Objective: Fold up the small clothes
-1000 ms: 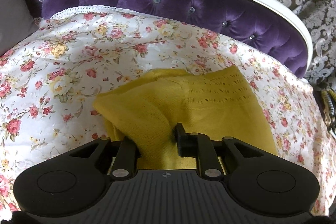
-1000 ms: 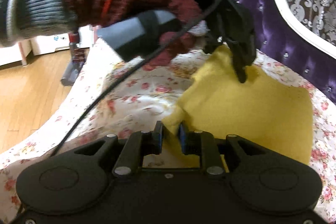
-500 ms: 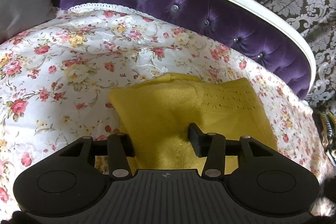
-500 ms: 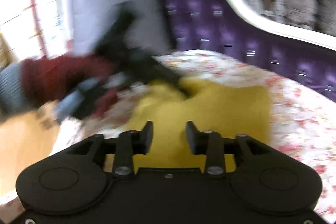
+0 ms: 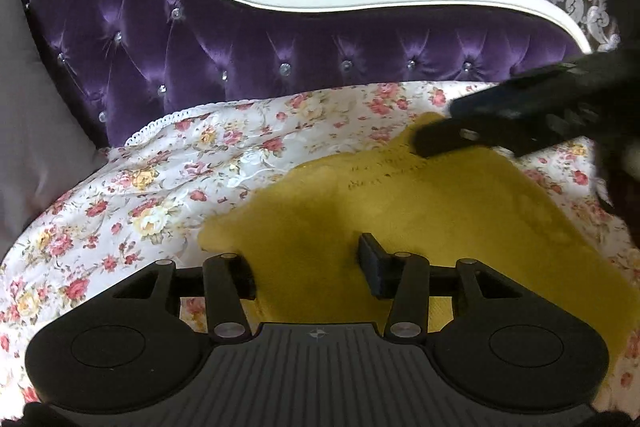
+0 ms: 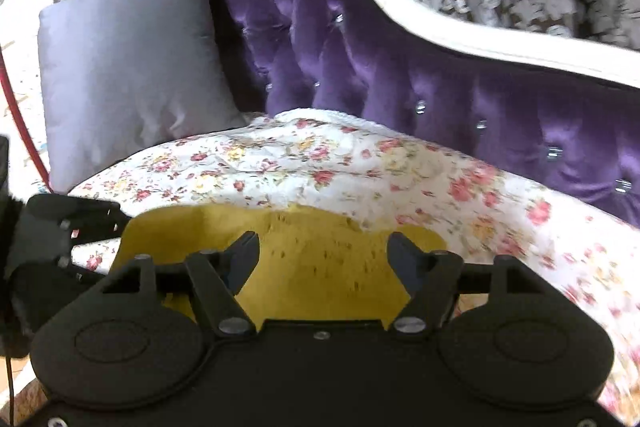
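The yellow knit garment (image 5: 420, 219) lies folded and flat on the floral bedspread (image 5: 160, 195) that covers the seat of the purple tufted sofa (image 5: 240, 47), with a grey cushion (image 6: 132, 67) propped at the sofa's end. The left tool (image 5: 308, 263) hovers over the garment's near edge with its jaws spread wide, gripping nothing. The right tool (image 6: 324, 259) hangs over the garment's far side, likewise released and empty, its blurred fingers (image 5: 452, 143) reaching in from the right in the left wrist view.
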Available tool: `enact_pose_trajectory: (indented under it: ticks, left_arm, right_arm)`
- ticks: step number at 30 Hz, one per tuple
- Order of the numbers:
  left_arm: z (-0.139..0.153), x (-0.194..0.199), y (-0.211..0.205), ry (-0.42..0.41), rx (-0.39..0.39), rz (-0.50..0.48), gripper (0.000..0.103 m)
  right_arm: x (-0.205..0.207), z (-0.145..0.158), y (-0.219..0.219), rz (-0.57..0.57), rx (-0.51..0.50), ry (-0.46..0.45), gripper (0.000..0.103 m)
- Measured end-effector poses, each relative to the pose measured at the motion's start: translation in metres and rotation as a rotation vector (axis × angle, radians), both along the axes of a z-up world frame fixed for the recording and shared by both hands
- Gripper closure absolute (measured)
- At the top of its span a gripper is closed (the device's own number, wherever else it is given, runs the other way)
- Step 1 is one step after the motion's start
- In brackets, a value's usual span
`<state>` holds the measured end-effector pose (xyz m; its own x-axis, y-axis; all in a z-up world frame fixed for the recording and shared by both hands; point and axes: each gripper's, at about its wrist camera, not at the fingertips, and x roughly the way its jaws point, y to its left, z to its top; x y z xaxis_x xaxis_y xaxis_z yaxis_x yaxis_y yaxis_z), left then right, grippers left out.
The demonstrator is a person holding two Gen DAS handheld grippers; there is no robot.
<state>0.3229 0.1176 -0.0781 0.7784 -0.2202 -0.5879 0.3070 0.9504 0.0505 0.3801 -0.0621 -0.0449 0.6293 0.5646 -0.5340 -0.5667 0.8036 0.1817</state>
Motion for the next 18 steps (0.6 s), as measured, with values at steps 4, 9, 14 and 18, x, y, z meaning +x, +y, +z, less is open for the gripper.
enact_pose_trajectory:
  ticks: [4, 9, 14, 18]
  left_arm:
    - [-0.005, -0.009, -0.007, -0.076, 0.076, -0.030, 0.058]
    - [-0.008, -0.013, -0.014, -0.128, 0.146, -0.067, 0.058]
    - [-0.007, -0.005, -0.004, -0.093, 0.079, -0.073, 0.058]
    - [-0.006, -0.006, -0.001, -0.090, 0.052, -0.091, 0.058]
  right_arm:
    - [0.031, -0.008, 0.008, 0.067, 0.011, 0.067, 0.027]
    - [0.072, -0.027, 0.019, 0.110, 0.007, 0.226, 0.026]
    - [0.072, -0.035, 0.020, 0.190, 0.057, 0.243, 0.076]
    - [0.039, -0.028, 0.024, 0.220, -0.008, 0.067, 0.082]
